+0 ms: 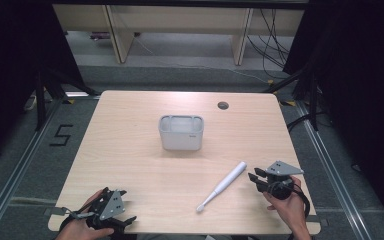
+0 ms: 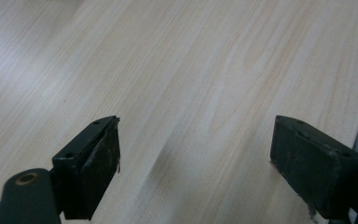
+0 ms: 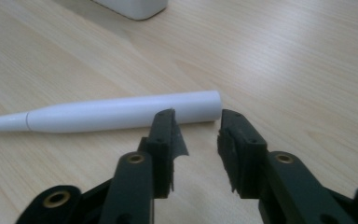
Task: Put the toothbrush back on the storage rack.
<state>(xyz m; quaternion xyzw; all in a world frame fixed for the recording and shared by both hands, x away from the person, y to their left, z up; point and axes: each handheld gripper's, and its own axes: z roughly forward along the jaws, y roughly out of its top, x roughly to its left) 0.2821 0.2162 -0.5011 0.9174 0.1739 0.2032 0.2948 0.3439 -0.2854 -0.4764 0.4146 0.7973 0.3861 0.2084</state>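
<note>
Nearest, at the bench's (image 1: 130, 165) front edge: left tongs (image 1: 111, 212) in a hand, jaws wide apart over bare wood, nothing between them. Right tongs (image 1: 256, 176) a little farther in, near the right edge, jaws parted by a narrow gap, tips just short of the thick end of the toothbrush (image 1: 223, 185), not gripping it. Toothbrush lying flat and slantwise on the bench, head toward the front edge, handle end pointing toward the far right. Beyond it, mid-bench and well apart from both tongs, a grey bin (image 1: 181, 132), upright. Farther still, a small round hole (image 1: 223, 105) near the far edge.
</note>
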